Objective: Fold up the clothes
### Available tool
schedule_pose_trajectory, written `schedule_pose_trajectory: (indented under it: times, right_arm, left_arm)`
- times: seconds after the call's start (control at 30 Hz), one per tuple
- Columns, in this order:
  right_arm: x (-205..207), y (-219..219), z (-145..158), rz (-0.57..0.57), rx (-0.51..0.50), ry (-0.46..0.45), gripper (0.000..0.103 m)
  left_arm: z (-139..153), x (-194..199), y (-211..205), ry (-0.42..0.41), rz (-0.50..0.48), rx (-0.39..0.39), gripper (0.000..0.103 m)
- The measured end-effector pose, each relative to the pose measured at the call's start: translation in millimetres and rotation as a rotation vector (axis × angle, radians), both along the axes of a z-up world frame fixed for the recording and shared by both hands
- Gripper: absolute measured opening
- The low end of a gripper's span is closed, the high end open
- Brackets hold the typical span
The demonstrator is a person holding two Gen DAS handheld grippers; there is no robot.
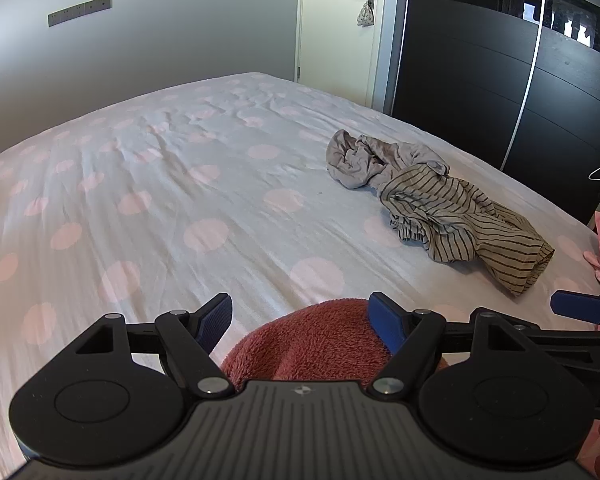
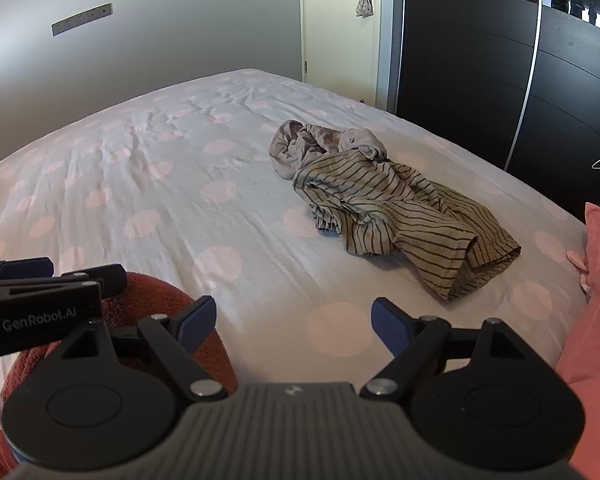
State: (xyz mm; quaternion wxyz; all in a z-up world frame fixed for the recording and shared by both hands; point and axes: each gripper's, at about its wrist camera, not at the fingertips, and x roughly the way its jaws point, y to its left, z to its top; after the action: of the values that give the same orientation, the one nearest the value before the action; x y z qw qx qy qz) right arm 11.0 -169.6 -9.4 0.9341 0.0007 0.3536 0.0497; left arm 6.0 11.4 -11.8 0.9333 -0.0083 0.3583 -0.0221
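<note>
Both grippers hover low over the near edge of a bed [image 1: 160, 208] covered in a pale sheet with large pink dots.

The left gripper [image 1: 300, 316] has its blue-padded fingers spread wide, with nothing between the pads. Below and between them lies a fuzzy reddish-brown garment [image 1: 320, 336], bunched at the near edge of the bed. The right-hand finger sits against or just above its pile; the pictures do not settle which.

The right gripper [image 2: 292, 320] is also spread wide and empty, with bare sheet showing between its fingers. In its view the fuzzy garment [image 2: 156, 300] sits to the near left, partly behind the left gripper [image 2: 40, 276], which reaches in from the left edge.

The other clothes lie crumpled toward the far right of the bed, well apart from both grippers. A beige garment with dark stripes [image 1: 464, 220] [image 2: 400, 216] lies in a loose heap, one open end pointing near and right. A plain grey garment [image 1: 372, 158] [image 2: 316, 144] is wadded just beyond it, touching it, with the striped cloth overlapping its near edge.

A pink cloth [image 2: 596, 300] lies at the right edge of the bed. Beyond the bed stand a cream door [image 1: 340, 28] and a dark wardrobe [image 1: 480, 60].
</note>
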Motion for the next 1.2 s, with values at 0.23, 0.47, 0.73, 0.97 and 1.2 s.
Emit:
schedule_pose_trajectory:
  times: [0.23, 0.47, 0.73, 0.97, 1.2]
  right_arm:
    - [2.5, 1.6, -1.2, 0.007, 0.005, 0.002, 0.086]
    - [12.7, 1.8, -3.2, 0.014, 0.005, -0.009, 0.086]
    - [43.0, -9.4, -13.2, 0.0, 0.012, 0.009, 0.086]
    - [95.3, -33.4, -35.6, -0.024, -0.047, 0.017, 0.086]
    - [150.2, -38.1, -61.4, 0.029, -0.109, 0.033, 0.085]
  left_arm:
    - [0.0, 3.2, 2.9, 0.005, 0.003, 0.0, 0.074]
    - [0.6, 12.2, 4.8, 0.006, 0.0, -0.003, 0.074]
    - [-4.0, 35.0, 5.2, 0.027, -0.026, 0.009, 0.074]
    - [-17.2, 53.9, 26.9, 0.054, 0.046, 0.039, 0.074]
    - [-35.6, 67.5, 61.9, 0.103, 0.147, 0.051, 0.074]
